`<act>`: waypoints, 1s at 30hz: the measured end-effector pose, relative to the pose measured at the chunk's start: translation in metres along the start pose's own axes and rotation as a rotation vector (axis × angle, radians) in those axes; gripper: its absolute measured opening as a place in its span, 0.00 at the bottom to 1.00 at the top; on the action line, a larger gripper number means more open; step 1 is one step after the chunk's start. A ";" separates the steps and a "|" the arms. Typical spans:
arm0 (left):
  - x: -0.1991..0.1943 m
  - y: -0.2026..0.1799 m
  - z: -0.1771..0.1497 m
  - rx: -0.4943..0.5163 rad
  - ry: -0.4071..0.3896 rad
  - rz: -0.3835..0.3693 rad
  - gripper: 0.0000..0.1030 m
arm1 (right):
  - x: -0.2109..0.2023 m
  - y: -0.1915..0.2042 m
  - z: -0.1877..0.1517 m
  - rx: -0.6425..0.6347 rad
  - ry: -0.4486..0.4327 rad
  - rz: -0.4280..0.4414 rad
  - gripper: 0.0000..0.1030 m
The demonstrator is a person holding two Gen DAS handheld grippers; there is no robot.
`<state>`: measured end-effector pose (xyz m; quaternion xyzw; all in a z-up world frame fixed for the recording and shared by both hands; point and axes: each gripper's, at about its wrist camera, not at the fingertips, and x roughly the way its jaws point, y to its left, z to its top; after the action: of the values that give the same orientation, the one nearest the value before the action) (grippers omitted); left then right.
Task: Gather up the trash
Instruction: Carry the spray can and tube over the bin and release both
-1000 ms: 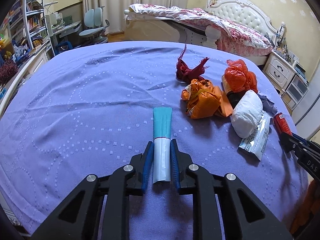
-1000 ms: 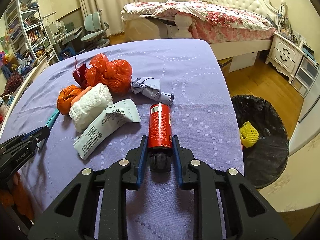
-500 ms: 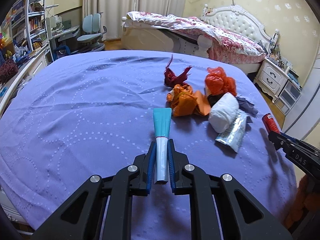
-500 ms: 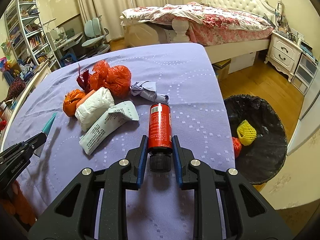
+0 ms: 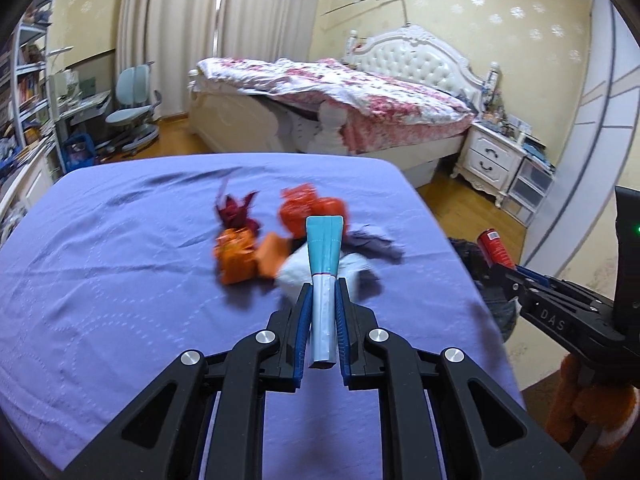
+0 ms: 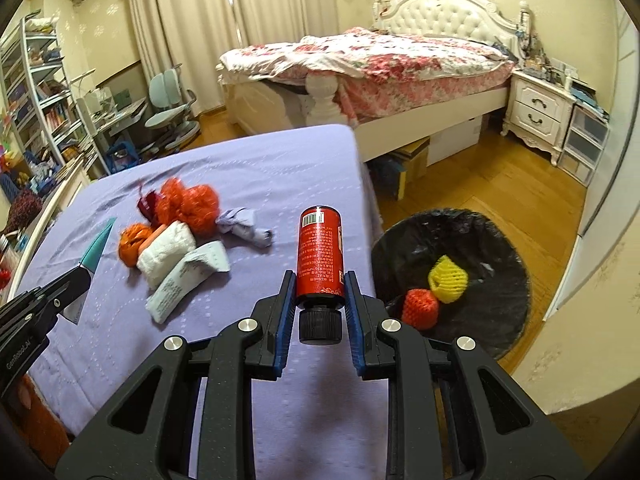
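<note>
I am holding the left gripper closed on a teal and white tube, its flat teal end sticking out forward above the purple bedspread. I am keeping the right gripper clamped on a red bottle near its black cap, which is pointing back toward the camera. The bottle is hanging over the right edge of the bedspread, beside the black-lined trash bin on the floor. Inside the bin a yellow foam net and a red foam net are lying. On the bedspread an orange bag, a white wad and a printed wrapper are sitting close together.
</note>
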<state>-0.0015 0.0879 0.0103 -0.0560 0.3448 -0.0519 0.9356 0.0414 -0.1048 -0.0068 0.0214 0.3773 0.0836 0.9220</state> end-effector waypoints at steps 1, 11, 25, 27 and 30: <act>0.002 -0.007 0.002 0.008 0.000 -0.013 0.14 | -0.001 -0.004 0.001 0.006 -0.003 -0.007 0.23; 0.044 -0.089 0.022 0.114 -0.003 -0.134 0.14 | -0.003 -0.070 0.010 0.077 -0.030 -0.109 0.23; 0.109 -0.158 0.026 0.209 0.073 -0.161 0.14 | 0.025 -0.127 0.010 0.132 -0.004 -0.139 0.23; 0.116 -0.163 0.025 0.216 0.087 -0.157 0.14 | 0.029 -0.131 0.009 0.140 0.002 -0.139 0.23; 0.126 -0.169 0.024 0.230 0.104 -0.145 0.14 | 0.035 -0.138 0.008 0.153 0.011 -0.137 0.23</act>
<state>0.0992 -0.0943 -0.0282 0.0294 0.3794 -0.1613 0.9106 0.0909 -0.2342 -0.0393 0.0652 0.3882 -0.0086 0.9192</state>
